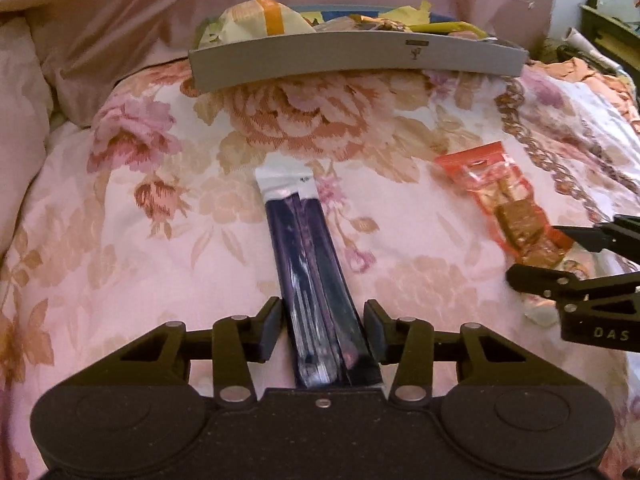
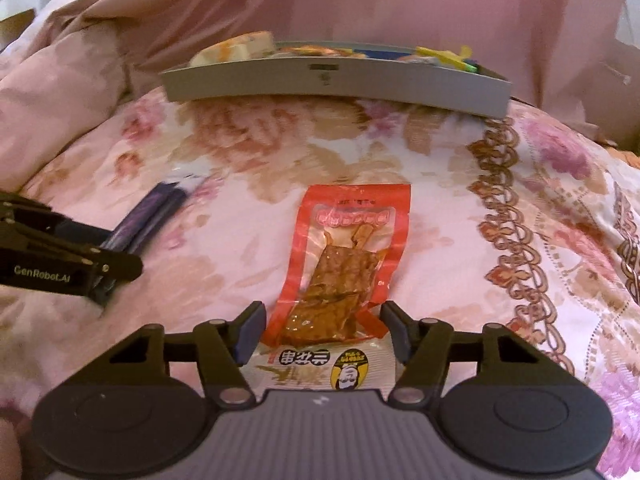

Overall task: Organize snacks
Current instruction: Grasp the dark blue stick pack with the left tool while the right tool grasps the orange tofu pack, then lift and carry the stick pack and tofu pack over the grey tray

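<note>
A long dark purple snack packet with a white top end lies along the floral bedspread. My left gripper is shut on its near end, both pads pressed against its sides. A red and clear packet of brown skewered snack, white at its near end, sits between the pads of my right gripper, which is shut on it. The right wrist view has the left gripper at the left with the purple packet. The left wrist view has the right gripper at the right with the red packet.
A shallow grey box with several snack packets inside stands at the far side of the bed, also seen as the grey box. Pink pillows and bedding rise behind and to the left. Cluttered furniture stands at the far right.
</note>
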The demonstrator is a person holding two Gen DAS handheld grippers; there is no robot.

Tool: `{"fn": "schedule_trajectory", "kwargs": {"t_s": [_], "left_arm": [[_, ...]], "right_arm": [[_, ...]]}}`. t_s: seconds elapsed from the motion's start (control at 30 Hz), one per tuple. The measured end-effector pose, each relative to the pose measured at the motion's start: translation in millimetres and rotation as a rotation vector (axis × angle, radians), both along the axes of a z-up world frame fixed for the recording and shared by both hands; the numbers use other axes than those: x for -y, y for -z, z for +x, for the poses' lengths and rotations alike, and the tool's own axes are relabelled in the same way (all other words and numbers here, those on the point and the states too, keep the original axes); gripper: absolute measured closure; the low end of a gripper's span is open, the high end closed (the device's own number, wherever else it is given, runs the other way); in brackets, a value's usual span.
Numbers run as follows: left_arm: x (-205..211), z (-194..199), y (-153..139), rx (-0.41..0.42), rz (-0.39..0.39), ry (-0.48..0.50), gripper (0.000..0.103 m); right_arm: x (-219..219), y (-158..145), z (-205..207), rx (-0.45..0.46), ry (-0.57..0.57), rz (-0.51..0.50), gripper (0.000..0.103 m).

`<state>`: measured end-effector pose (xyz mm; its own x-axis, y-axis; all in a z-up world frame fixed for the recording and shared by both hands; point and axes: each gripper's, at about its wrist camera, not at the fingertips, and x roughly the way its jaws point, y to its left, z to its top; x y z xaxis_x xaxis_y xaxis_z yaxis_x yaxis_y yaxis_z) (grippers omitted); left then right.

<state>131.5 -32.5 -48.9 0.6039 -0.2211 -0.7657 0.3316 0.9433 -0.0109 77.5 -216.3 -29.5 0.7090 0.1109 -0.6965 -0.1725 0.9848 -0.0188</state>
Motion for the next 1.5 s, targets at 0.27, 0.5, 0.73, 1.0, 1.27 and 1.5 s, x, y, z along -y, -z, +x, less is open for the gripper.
{"fn": "schedule_trajectory", "kwargs": {"t_s": [0.27,0.5,0.73,1.0,1.27,1.5], "left_arm": [[2,2,0,0.014,-0.001,-0.010,0.044],[4,19,4,0.056,0.047,-0.073,0.039],[13,15,6,0.107,0.063,-0.060,0.063],[10,2,2,0.053,-0.028,-0.045,0.067],[21,-5,6,0.022,-0.043,0.001,0.065],[19,-3,5,0.026,-0.063,-0.015,0.068]], "right_arm": [[-7,0,-7,0.002,-0.012,0.006,0.027],[-4,8,3,0.044,0.022,0.030,0.018],[-1,11,7,0.049,0.058,0.089,0.030],[-3,6,4,0.036,0.025,0.113,0.038],[-3,7,3,0.016,0.035,0.097,0.027],[-11,10,1,0.054,0.003,0.062,0.038]]}}
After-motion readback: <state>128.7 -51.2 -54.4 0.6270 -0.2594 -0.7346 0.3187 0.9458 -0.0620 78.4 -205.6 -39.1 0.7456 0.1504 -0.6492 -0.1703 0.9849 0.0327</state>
